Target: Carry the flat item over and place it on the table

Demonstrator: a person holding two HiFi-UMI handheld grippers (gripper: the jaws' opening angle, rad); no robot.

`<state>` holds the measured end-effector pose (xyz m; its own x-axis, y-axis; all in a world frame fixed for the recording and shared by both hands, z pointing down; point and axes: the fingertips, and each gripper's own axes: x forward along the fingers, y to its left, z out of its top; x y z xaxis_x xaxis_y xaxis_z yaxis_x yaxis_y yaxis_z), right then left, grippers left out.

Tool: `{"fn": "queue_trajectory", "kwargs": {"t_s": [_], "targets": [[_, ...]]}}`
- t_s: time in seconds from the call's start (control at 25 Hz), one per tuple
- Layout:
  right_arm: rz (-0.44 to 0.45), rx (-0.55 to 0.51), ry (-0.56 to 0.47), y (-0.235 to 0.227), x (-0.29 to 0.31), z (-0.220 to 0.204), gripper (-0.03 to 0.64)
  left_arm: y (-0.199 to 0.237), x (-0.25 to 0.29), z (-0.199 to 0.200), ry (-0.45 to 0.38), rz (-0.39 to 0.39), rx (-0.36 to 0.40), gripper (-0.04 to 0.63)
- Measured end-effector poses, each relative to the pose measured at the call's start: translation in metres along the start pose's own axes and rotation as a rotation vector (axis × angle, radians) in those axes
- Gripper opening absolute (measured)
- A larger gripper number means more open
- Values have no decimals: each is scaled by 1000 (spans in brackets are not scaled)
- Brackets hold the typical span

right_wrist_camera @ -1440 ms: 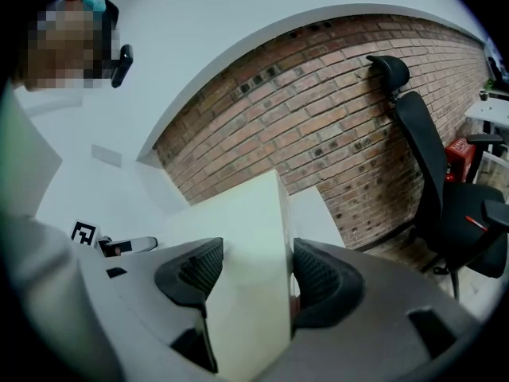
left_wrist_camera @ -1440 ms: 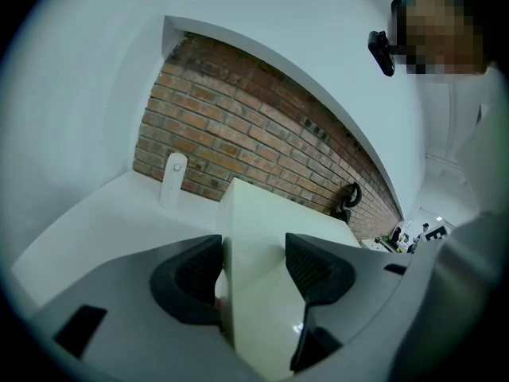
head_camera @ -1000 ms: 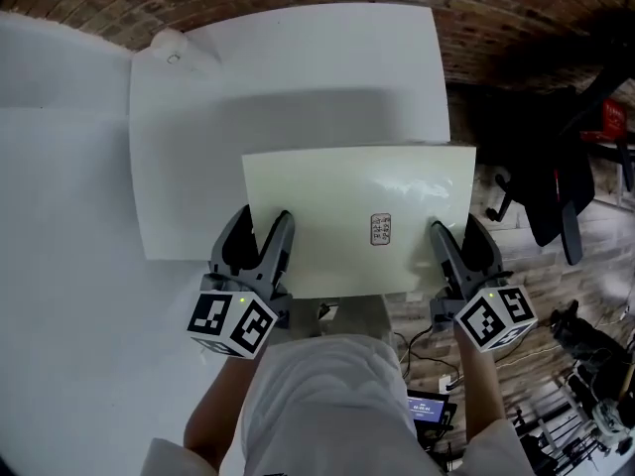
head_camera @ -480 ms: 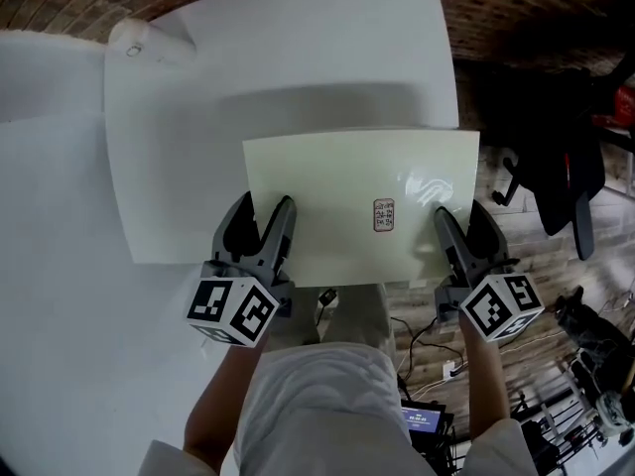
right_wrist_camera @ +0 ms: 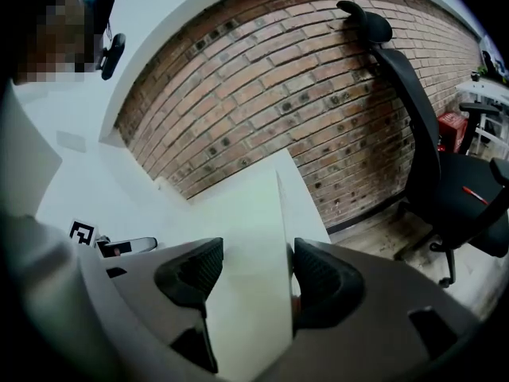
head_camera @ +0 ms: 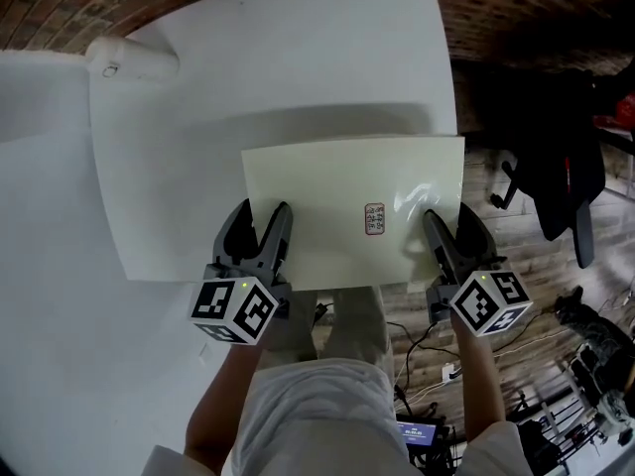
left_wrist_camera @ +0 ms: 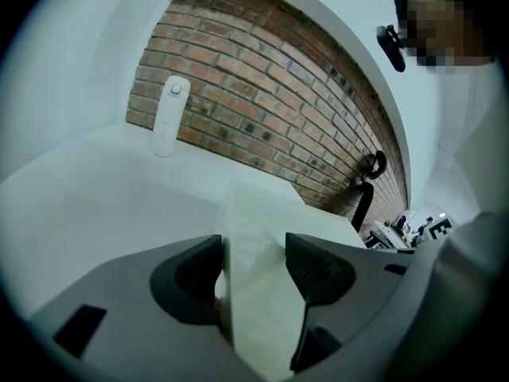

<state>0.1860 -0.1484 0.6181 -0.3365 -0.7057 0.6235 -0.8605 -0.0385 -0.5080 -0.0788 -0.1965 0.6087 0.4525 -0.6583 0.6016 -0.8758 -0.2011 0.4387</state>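
A flat pale cream board [head_camera: 347, 206] with a small printed label [head_camera: 374, 219] is held level over the near right part of the white table [head_camera: 198, 97]. My left gripper [head_camera: 260, 228] is shut on the board's near left corner. At the near right corner my right gripper [head_camera: 448, 231] is shut on it too. In the left gripper view the board [left_wrist_camera: 258, 293] runs out between the jaws of that gripper [left_wrist_camera: 253, 265]. The right gripper view shows the same board [right_wrist_camera: 246, 277] pinched in the right gripper [right_wrist_camera: 258, 273]. The board's underside is hidden.
A white cylindrical device [head_camera: 129, 59] lies at the table's far left corner and stands out against the brick wall [left_wrist_camera: 238, 94]. A black office chair [head_camera: 556, 167] stands right of the table on the wood floor. Cables [head_camera: 427, 345] trail by my legs.
The table has drawn nearer and slid left in the head view, so the board now hangs further over it. Both grippers keep their hold on the board's corners.
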Motion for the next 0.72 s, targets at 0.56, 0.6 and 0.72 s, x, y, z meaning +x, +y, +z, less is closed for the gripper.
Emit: {"fn": "queue_trajectory", "kwargs": {"t_s": [0.56,0.6,0.72], "targets": [[-22,-9,58,-9,20,-8,291,16,22,-17,31,49,15,259],[-26,-13,60,-9,20,-9,291,16,23,-18,29,52,22,259],[-39,-34,54,-8,20,-7,291,17,24,-17,16,49,25,259]]}}
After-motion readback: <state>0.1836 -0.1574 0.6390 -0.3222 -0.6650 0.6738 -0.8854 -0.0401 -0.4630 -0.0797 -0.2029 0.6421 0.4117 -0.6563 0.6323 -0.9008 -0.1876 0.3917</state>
